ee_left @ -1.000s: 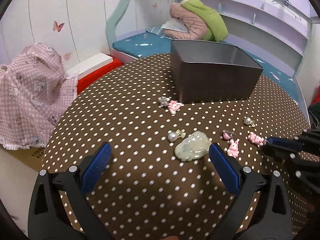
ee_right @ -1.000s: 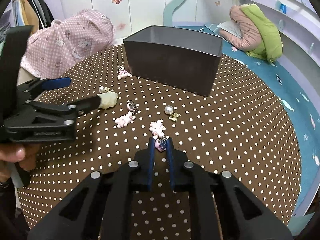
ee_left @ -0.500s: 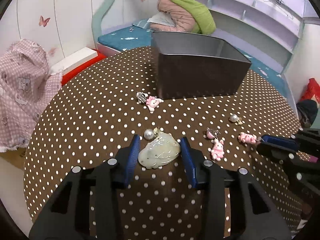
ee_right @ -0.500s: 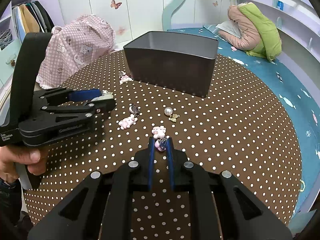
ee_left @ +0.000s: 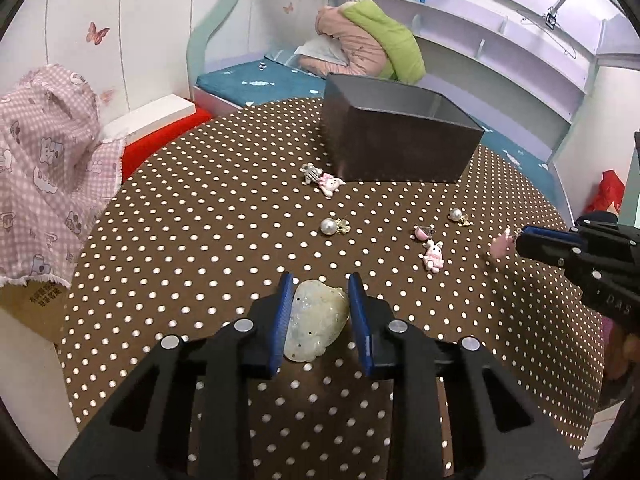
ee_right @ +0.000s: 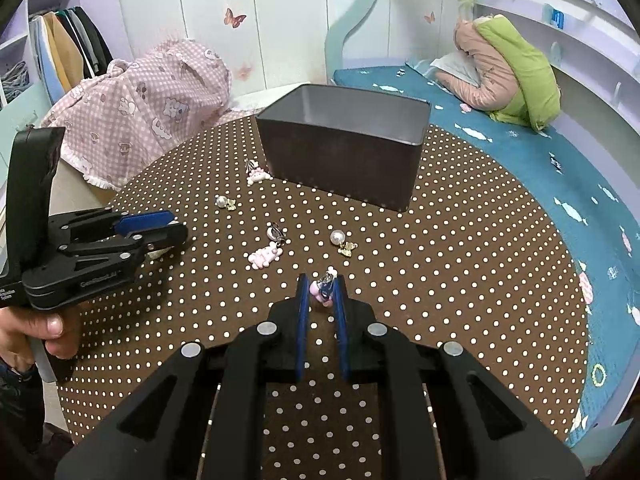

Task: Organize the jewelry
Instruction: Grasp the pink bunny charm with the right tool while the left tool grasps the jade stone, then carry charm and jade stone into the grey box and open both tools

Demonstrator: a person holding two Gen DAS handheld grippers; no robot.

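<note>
My left gripper (ee_left: 320, 284) is shut on a pale green jade pendant (ee_left: 316, 322) and holds it above the table. My right gripper (ee_right: 321, 282) is shut on a small pink charm (ee_right: 320, 290), lifted off the table; it also shows in the left wrist view (ee_left: 500, 245). A dark grey open box (ee_left: 400, 148) stands at the far side of the table; it also shows in the right wrist view (ee_right: 344, 144). Loose on the table lie a pink bunny charm (ee_left: 433, 255), pearl earrings (ee_left: 332, 226) and a pink charm near the box (ee_left: 329, 184).
The round table has a brown polka-dot cloth (ee_left: 200, 220). A pink patterned cloth (ee_left: 44, 184) hangs at its left. A blue bed with a pink and green bundle (ee_left: 368, 44) lies behind the box. The left hand holding its gripper (ee_right: 92, 256) shows in the right wrist view.
My left gripper closed on the jade pendant and lifted it off the table. My right gripper rose a little with the pink charm in it.
</note>
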